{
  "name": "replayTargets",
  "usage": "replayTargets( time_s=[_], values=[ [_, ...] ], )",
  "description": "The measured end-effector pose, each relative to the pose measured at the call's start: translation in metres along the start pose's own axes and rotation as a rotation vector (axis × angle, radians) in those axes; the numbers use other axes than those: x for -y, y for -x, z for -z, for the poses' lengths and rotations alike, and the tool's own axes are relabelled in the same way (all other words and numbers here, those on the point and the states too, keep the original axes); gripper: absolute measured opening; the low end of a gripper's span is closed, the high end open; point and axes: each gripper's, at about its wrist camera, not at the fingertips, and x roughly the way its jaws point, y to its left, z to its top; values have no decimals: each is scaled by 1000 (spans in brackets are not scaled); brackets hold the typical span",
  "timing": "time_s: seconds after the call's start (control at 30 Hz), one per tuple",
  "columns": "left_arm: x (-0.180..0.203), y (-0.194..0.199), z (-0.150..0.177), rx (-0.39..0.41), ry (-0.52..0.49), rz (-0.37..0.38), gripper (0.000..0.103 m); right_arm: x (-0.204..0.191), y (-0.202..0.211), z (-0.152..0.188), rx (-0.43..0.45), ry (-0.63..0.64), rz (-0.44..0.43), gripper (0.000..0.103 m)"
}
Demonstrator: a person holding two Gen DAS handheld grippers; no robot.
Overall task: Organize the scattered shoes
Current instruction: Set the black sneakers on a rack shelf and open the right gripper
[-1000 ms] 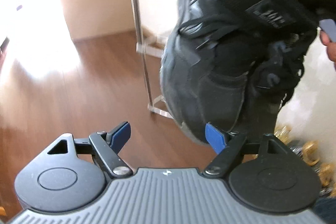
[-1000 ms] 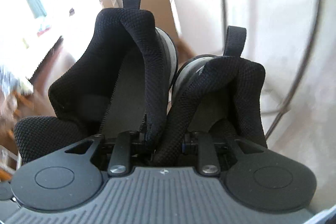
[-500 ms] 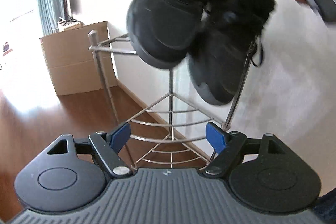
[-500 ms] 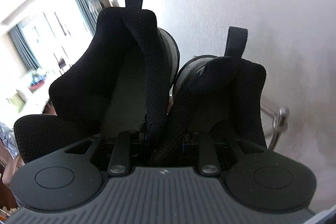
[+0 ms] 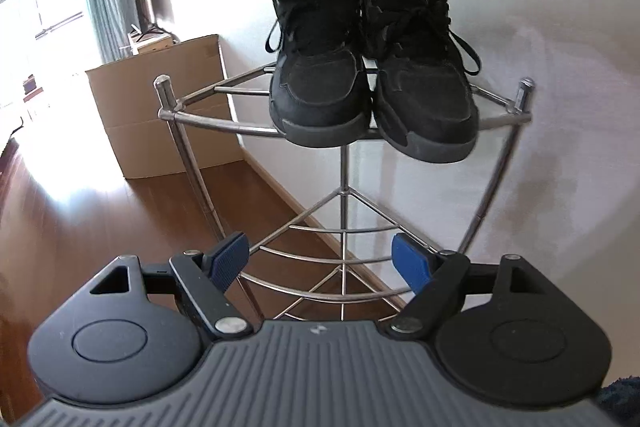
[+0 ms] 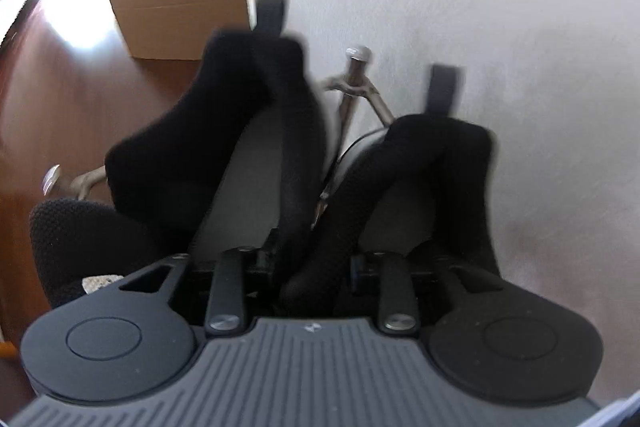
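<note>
The right tool [image 6: 308,267], jaws just opening, still has both shoes' [image 5: 372,95] collars between its fingers as they sit on the rack's [image 5: 224,125] top tier. Part fully, lift straight out — toes overhang the rail. Left tool [image 5: 322,259] gapes empty.

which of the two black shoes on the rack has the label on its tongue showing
The black shoe on the left of the left wrist view: its upright tongue shows a label, while the shoe beside it shows none.

The right tongs' [image 6: 310,267] tips are hidden between the blurred black shoes [image 6: 256,131].
</note>
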Motion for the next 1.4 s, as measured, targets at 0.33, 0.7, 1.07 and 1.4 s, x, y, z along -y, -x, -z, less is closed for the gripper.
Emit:
replayTargets(
  time_s=[0.33, 0.7, 1.07, 1.4],
  values=[
    [11, 1, -18, -8, -93, -14, 80, 54, 129, 61, 665, 67, -94, 76],
    [8, -31, -41, 13, -272, -9, 80, 46, 30, 273, 358, 74, -245, 11],
    [32, -57, -56, 11, -456, 67, 79, 32, -12, 233, 353, 35, -242, 8],
    [52, -78, -55, -10, -573, 117, 80, 37, -16, 217, 325, 22, -221, 3]
  ],
)
